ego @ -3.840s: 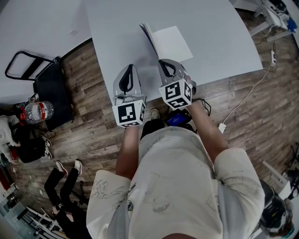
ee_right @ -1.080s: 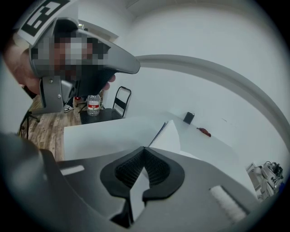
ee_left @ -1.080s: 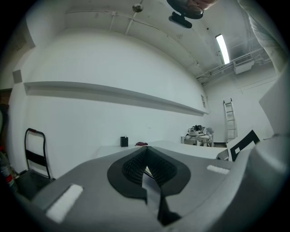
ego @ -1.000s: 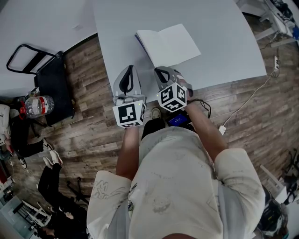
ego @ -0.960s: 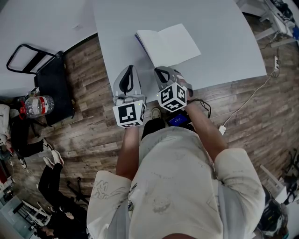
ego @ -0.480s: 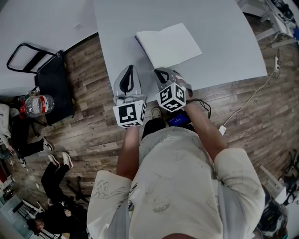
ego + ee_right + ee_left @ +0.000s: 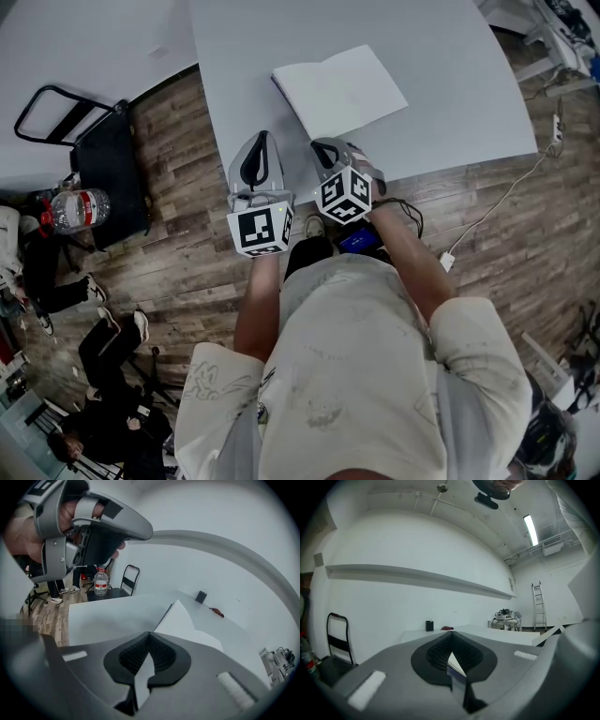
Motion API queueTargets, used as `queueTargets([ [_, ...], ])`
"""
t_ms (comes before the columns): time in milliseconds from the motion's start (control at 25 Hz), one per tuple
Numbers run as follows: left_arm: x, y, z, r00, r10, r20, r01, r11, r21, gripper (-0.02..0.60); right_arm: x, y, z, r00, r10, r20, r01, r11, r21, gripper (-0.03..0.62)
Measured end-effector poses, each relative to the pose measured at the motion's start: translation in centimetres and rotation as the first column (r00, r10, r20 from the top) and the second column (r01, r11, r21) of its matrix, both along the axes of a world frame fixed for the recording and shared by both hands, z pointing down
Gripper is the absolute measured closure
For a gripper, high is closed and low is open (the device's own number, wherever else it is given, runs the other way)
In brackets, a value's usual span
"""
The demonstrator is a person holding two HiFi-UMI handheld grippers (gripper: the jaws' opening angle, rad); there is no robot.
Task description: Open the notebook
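Notebook (image 7: 342, 89) is found lying open, blank white pages uppermost, on the white table (image 7: 450, 56), near the edge closest to the person. The right gripper (image 7: 317, 143) is held just beside the notebook's near corner; contact cannot be established. Its jaws are seen pressed together at the tips, with nothing pinched between them, and the notebook is observed just beyond them. The left gripper (image 7: 262, 136) is held over the table edge, left of the notebook and apart from it; its jaws are likewise closed on nothing. A water bottle (image 7: 70, 220) is noted beside a black trolley (image 7: 98, 159).
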State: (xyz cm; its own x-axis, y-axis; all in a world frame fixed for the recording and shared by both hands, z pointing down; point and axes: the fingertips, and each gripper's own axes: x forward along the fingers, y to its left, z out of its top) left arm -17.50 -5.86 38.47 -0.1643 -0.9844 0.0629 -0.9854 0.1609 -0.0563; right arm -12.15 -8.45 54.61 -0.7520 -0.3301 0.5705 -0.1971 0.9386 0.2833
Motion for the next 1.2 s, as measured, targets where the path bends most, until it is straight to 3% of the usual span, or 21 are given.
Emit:
queueTargets([
  [1200, -0.6, 0.5, -0.2, 1.0, -0.009, 0.008, 0.009, 1.0, -0.014, 0.563, 0.4, 1.0, 4.5, 0.993, -0.027, -0.113, 0.019, 0.998, -0.066, 0.586],
])
